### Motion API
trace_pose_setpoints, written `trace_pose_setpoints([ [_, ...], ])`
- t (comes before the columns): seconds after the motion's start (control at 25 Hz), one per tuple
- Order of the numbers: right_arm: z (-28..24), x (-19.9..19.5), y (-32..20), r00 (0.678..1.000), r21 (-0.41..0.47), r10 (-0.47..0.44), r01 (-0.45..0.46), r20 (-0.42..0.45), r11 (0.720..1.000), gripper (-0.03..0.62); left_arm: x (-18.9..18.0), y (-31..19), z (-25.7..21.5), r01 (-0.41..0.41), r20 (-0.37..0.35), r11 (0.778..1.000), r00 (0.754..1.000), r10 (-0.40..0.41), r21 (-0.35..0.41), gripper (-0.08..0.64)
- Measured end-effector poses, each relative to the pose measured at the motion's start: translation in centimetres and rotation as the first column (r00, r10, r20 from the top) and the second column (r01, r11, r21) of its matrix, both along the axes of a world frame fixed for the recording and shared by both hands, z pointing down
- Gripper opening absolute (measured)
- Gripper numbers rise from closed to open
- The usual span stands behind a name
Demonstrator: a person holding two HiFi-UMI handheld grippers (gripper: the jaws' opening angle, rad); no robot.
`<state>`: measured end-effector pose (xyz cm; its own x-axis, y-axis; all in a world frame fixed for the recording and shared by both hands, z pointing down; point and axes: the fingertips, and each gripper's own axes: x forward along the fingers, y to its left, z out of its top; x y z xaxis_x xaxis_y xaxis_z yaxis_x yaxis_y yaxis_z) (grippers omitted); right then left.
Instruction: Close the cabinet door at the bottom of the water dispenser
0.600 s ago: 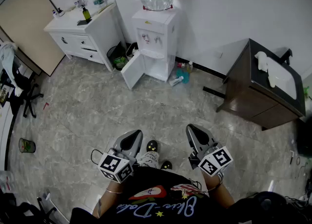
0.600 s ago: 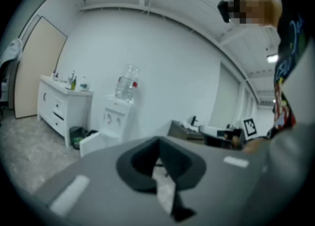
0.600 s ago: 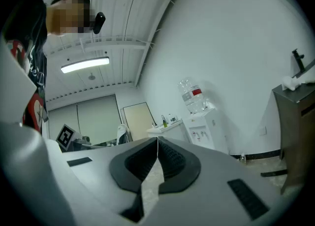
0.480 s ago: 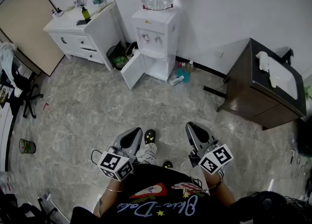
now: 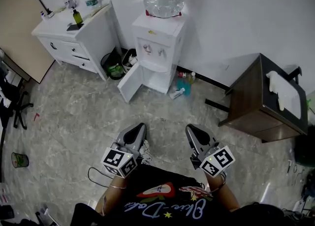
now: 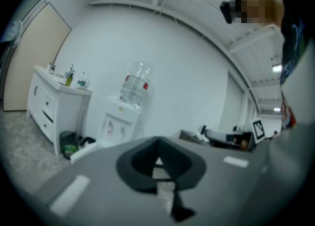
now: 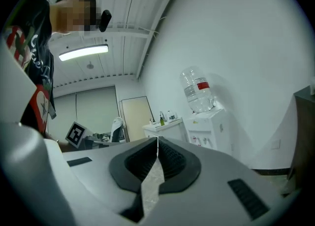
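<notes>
A: Item one, left gripper (image 5: 140, 127): jaws closed tip to tip, nothing between them. Item two, right gripper (image 5: 189, 127): likewise pressed together and empty. Both are held close to the body.

B: And the task's thing?

A: The cabinet door (image 5: 130, 83) hangs wide open at the foot of the water dispenser (image 5: 160, 48), ahead of the left gripper and well apart from it. It swings out to that gripper's left.

B: Handling advice?

A: Walk in first. I would bring the closed left gripper round to the door's outer face, near the free edge, then push it across toward the dispenser in one slow arc until it seats. Mind the bin (image 5: 114, 67) just beyond the door and the blue bottle (image 5: 180, 92) on the floor ahead of the right gripper.

B: View differences?

A: The head view alone shows the door's full swing and the floor clutter. The left gripper view (image 6: 157, 146) catches only a strip of the door. In the right gripper view (image 7: 157, 144) the gripper's own body hides it, leaving the dispenser's taps and big water bottle (image 7: 198, 91). Only the two gripper views show how the jaws meet.
</notes>
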<state>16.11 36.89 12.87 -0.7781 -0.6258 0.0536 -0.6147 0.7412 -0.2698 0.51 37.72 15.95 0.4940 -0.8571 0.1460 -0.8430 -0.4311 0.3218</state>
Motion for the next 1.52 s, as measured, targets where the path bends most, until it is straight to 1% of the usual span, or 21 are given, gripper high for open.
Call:
trace_pose_setpoints([
  [0.12,1.0,-4.6,-6.9,1.0,-0.021,-0.003,0.002,-0.029,1.0,0.017,-3.1,-7.0,0.6,-0.039,0.012,0.999,0.999,0.038,0.005,-0.002],
  [0.2,2.0,-7.8,-12.1,0.999,-0.061,0.019,-0.022,-0.05,0.998,0.017,-5.7,-11.8,1.5,-0.055,0.025,0.998,0.998,0.056,-0.022,-0.002],
  [0.28,2.3,-10.8,-17.3,0.997,-0.1,0.054,-0.059,-0.048,0.993,0.017,-8.4,-16.4,2.3,-0.077,0.02,0.996,0.997,0.077,-0.039,-0.002],
  [0.36,2.4,-13.7,-21.2,0.997,-0.125,0.071,-0.076,-0.041,0.989,0.017,-10.7,-19.8,2.5,-0.116,-0.016,0.993,0.993,0.115,-0.026,-0.002],
  [0.44,3.2,-16.4,-23.4,0.998,-0.145,0.05,-0.053,-0.025,0.988,0.017,-12.9,-22.3,3.4,-0.131,-0.074,0.991,0.989,0.13,-0.003,-0.003],
  [0.52,4.6,-18.6,-25.2,1.0,-0.16,0.017,-0.018,-0.009,0.987,0.017,-14.8,-24.9,5.3,-0.114,-0.124,0.993,0.985,0.116,0.019,-0.003],
  [0.56,5.5,-19.5,-26.4,1.0,-0.16,0.01,-0.012,-0.012,0.987,0.017,-15.6,-26.5,6.4,-0.099,-0.133,0.995,0.986,0.102,0.026,-0.003],
  [0.6,6.6,-20.1,-27.7,1.0,-0.159,0.01,-0.013,-0.023,0.987,0.017,-16.4,-28.2,7.7,-0.082,-0.125,0.996,0.989,0.085,0.029,-0.003],
  [0.68,8.8,-21.0,-29.9,0.998,-0.156,0.017,-0.025,-0.054,0.988,0.017,-18.0,-31.1,11.0,-0.036,-0.076,0.999,0.996,0.037,0.004,-0.003],
  [0.76,10.4,-21.4,-31.6,0.997,-0.133,0.027,-0.036,-0.066,0.99,0.017,-20.5,-33.3,15.5,0.036,-0.017,0.997,0.999,-0.037,-0.07,-0.003],
  [0.84,12.3,-21.5,-33.0,0.997,-0.123,0.031,-0.039,-0.064,0.992,0.017,-23.2,-35.1,20.5,0.112,0.025,0.981,0.994,-0.109,-0.159,-0.003],
  [0.92,15.5,-21.6,-34.0,0.997,-0.165,0.022,-0.035,-0.076,0.986,0.017,-25.4,-36.2,25.6,0.145,0.082,0.96,0.988,-0.129,-0.239,-0.003],
  [1.04,20.7,-22.4,-35.0,0.998,-0.241,-0.007,-0.01,-0.069,0.971,0.016,-27.5,-37.5,32.8,0.141,0.2,0.931,0.977,-0.076,-0.336,-0.003],
  [1.16,24.8,-23.1,-35.7,0.996,-0.284,-0.033,0.007,-0.088,0.959,0.016,-29.2,-38.8,38.6,0.146,0.278,0.903,0.96,-0.031,-0.404,-0.003],
  [1.24,26.4,-23.5,-36.0,0.994,-0.301,-0.05,0.019,-0.097,0.953,0.016,-30.2,-39.4,41.5,0.15,0.326,0.883,0.945,0.004,-0.445,-0.003],
  [1.32,27.4,-23.8,-36.3,0.994,-0.312,-0.06,0.028,-0.095,0.95,0.017,-31.2,-39.9,44.0,0.157,0.365,0.86,0.93,0.036,-0.485,-0.003],
  [1.4,28.3,-23.9,-36.8,0.993,-0.311,-0.07,0.039,-0.09,0.95,0.015,-31.9,-40.4,46.0,0.162,0.399,0.842,0.914,0.068,-0.515,-0.003],
  [1.52,28.9,-24.2,-36.6,0.99,-0.276,-0.125,0.103,-0.064,0.956,0.017,-31.9,-40.0,48.4,0.162,0.435,0.811,0.892,0.124,-0.562,-0.003],
])
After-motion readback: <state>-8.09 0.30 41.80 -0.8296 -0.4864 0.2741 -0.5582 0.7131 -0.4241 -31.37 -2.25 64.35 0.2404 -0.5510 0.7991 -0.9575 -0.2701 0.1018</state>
